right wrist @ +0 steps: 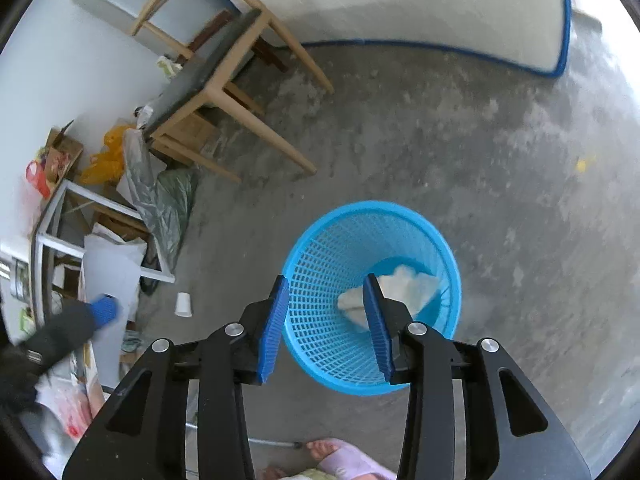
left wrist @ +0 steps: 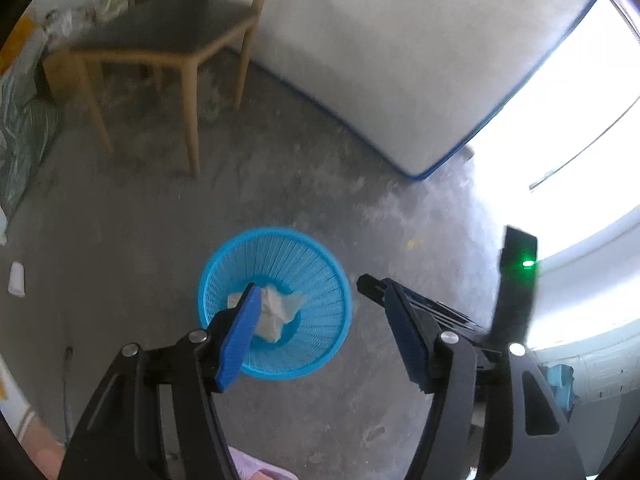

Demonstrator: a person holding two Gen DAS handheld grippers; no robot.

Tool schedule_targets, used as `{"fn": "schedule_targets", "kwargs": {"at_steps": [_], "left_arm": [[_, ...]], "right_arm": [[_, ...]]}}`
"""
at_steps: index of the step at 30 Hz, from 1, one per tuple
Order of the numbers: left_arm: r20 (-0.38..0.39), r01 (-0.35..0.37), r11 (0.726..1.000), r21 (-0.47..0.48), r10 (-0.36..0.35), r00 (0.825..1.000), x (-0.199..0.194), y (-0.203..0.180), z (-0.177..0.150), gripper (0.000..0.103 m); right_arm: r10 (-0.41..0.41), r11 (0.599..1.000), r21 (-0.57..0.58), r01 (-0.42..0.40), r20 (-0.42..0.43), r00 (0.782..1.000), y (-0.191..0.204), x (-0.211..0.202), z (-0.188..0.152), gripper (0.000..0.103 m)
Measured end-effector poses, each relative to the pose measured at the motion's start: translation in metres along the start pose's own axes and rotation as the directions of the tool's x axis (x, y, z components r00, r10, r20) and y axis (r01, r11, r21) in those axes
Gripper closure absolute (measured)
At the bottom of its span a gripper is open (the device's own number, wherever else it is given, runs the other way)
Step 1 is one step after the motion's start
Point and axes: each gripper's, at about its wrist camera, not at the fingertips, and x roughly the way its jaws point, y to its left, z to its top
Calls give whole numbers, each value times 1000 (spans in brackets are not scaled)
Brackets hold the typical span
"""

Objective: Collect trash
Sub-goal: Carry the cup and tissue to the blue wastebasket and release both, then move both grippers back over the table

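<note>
while both grippers hang over the blue basket (right wrist: 372,300), nothing is held between either pair of pads. left gripper (left wrist: 320,312) is seen with jaws wide apart and empty; right gripper (right wrist: 328,312) is parted to a middling gap, also empty. crumpled white paper (right wrist: 394,292) is seen lying on the basket floor, apart from all pads, so the drop step is judged done for this load.

basket stands upright on the grey concrete floor (right wrist: 480,160), rim clear of both tools.

remaining trash is noted: a white paper cup (right wrist: 183,304) lying on the floor near the clutter pile (right wrist: 132,184), well apart from the basket. in the left wrist view a small white item (left wrist: 17,279) is seen on the floor at far left; likely the same cup, cannot be confirmed.

next move, as judged: one gripper is to be lifted clear of the rim, swung toward the cup, jaws kept wide for a side grasp. thin cup wall is expected to crush under a hard squeeze, so a light close is called for. basket should not be knocked on exit.
</note>
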Motion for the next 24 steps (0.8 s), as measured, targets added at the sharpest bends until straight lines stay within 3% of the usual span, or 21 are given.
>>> {"fn": "schedule_targets", "kwargs": {"at_steps": [6, 11, 13, 15, 19, 22, 24], "left_arm": [[183, 20, 996, 86, -35, 982, -120, -7, -31, 36], [338, -45, 996, 77, 16, 941, -229, 11, -79, 32], [394, -88, 995, 56, 59, 917, -272, 22, -104, 30], [435, -134, 991, 23, 111, 893, -308, 34, -128, 27], [514, -258, 962, -83, 264, 816, -378, 63, -188, 23], [529, -318, 932, -177, 362, 767, -408, 83, -230, 20], [526, -327, 915, -237, 403, 749, -418, 94, -254, 20]], "right_arm": [[-16, 985, -167, 42, 152, 988, 35, -63, -15, 49], [5, 936, -337, 101, 301, 954, 76, -130, -48, 18], [27, 915, -388, 112, 336, 942, 90, -150, -62, 10], [77, 894, -440, 85, 339, 938, 104, -168, -77, 10], [186, 877, -480, -32, 277, 943, 126, -191, -96, 10], [260, 857, -500, -123, 214, 942, 143, -197, -108, 10], [303, 837, -515, -183, 158, 940, 159, -197, -120, 10]]}}
